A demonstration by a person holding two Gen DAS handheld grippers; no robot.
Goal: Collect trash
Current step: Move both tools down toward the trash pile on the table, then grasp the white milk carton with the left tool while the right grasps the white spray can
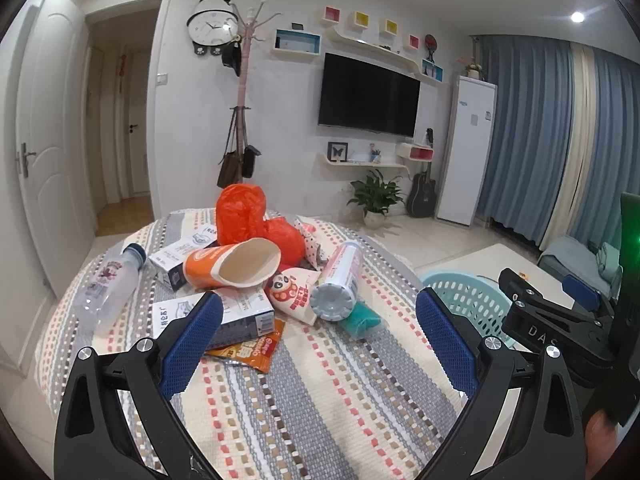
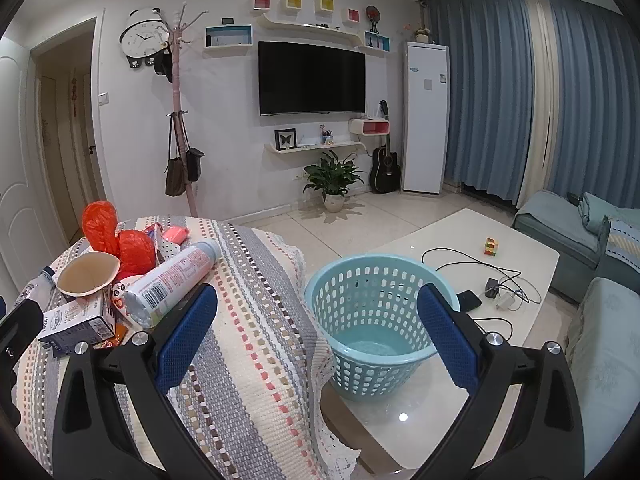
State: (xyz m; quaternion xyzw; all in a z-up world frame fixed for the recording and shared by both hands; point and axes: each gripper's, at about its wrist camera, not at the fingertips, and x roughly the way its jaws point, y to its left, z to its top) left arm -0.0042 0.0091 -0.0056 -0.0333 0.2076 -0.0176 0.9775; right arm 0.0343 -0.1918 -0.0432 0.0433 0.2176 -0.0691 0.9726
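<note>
Left wrist view: I'm holding my left hand-held gripper [image 1: 318,314] wide open and empty over the desk [image 1: 340,392], lining up on the trash pile [image 1: 248,272]. My right hand-held gripper [image 2: 318,312] is gaping too, facing the empty basket [image 2: 376,320] (ready beside the desk).

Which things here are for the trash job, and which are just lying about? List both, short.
For the job: paper cup, plastic bottle, white tube can, cartons, orange bags, snack wrapper, blue basket.

Lying about: puzzle cube, charger cables, phone.
</note>
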